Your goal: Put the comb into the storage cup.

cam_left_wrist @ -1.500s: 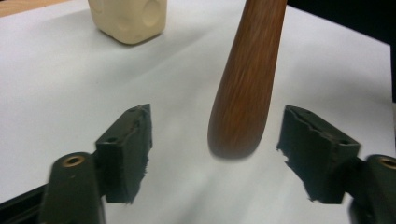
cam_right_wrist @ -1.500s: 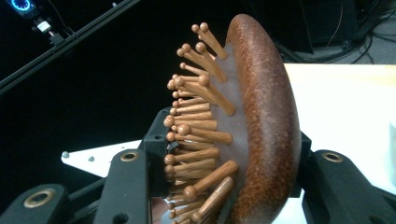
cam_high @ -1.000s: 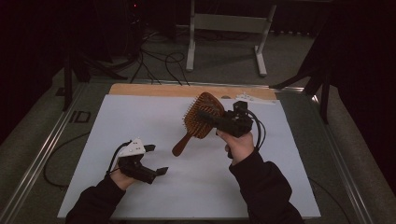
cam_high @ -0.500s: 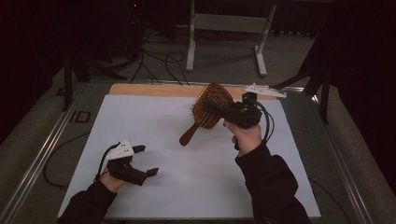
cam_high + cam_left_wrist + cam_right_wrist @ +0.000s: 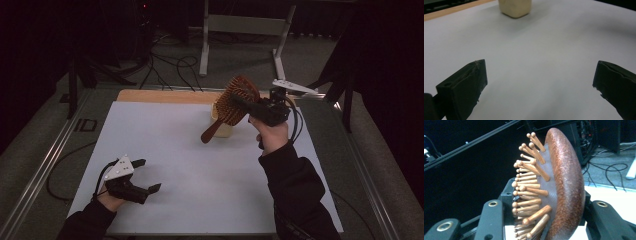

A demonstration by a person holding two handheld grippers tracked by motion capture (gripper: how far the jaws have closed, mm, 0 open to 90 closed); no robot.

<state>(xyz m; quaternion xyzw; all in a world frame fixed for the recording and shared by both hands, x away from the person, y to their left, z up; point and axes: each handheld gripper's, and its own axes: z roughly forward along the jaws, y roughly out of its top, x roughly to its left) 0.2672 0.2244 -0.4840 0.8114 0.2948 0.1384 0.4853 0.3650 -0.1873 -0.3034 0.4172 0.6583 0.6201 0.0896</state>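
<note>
A wooden paddle hairbrush [image 5: 239, 96] with peg bristles hangs in the air over the far middle of the white table [image 5: 190, 150]. My right gripper [image 5: 246, 103] is shut on its head, and the handle [image 5: 210, 132] slants down to the left. In the right gripper view the brush head [image 5: 564, 182] stands on edge between the jaws, bristles to the left. A cream-coloured cup [image 5: 223, 130] stands on the table below the brush and appears far ahead as the cup [image 5: 515, 8]. My left gripper [image 5: 148, 175] rests open near the front left, and the left gripper [image 5: 540, 80] holds nothing.
A wooden strip [image 5: 160, 96] runs along the table's far edge. Metal rails [image 5: 47, 165] line both sides. Beyond the table are floor cables [image 5: 165, 62] and a white stand frame [image 5: 245, 25]. Darkness surrounds the table.
My right gripper has carried the brush up and to the right, uncovering the cream cup. The left gripper has slid left along the table toward the front corner.
</note>
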